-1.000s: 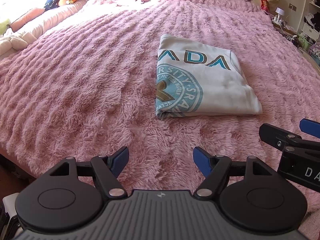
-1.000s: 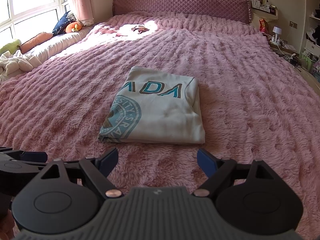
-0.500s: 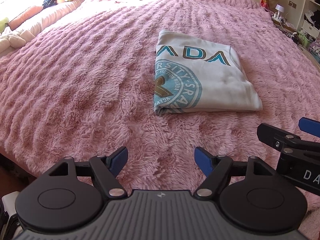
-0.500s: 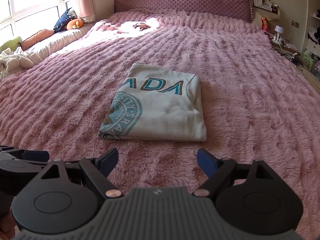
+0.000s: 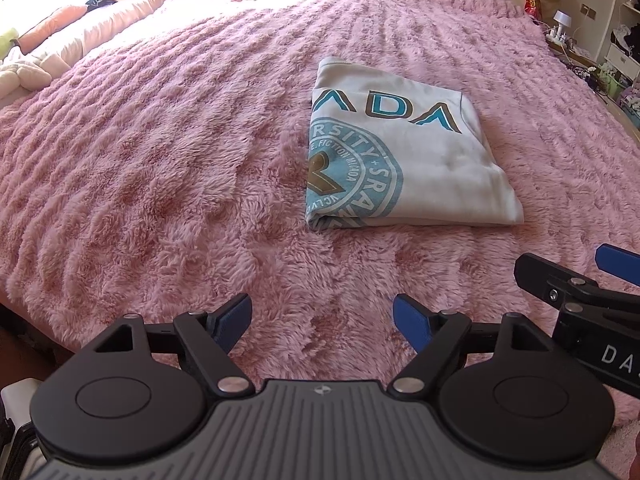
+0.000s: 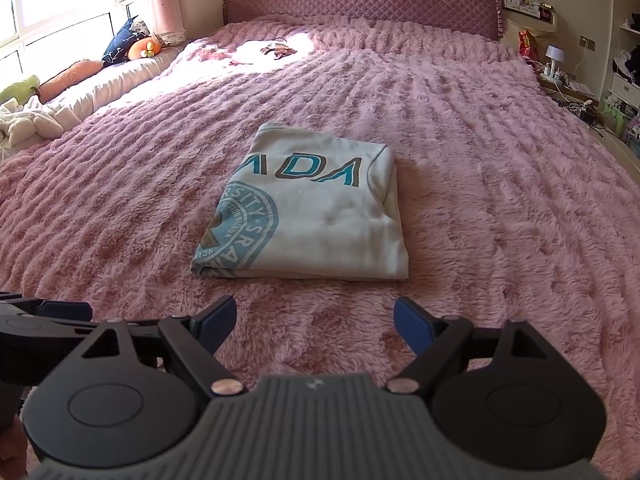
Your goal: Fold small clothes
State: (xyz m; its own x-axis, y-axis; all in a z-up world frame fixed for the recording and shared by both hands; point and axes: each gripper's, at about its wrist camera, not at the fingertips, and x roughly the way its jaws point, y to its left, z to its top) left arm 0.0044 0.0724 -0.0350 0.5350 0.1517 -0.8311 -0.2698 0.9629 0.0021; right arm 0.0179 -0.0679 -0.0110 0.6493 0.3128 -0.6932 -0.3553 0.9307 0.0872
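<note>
**Fold looks done, both grippers idle**

One garment in view: a white shirt (image 6: 316,216) with teal print, lying as a compact folded rectangle on the pink fluffy bed (image 6: 500,184), about mid-bed. My read: folding is finished for this piece, edges look squared (right edge shows stacked layers). No second unfolded item near the grippers that I can make out, so what's left is probably just setting it aside or fetching the next one.

Left hand-held gripper (image 5: 322,318): jaws spread wide, nothing between them, held above the near edge of the bed, well short of the shirt. Right hand-held gripper (image 6: 314,320): same, jaws apart and empty, just beside the left one.

Count: 1 shirt, 2 grippers, 1 bed. Small items near the headboard (image 6: 360,8), too small to identify.
</note>
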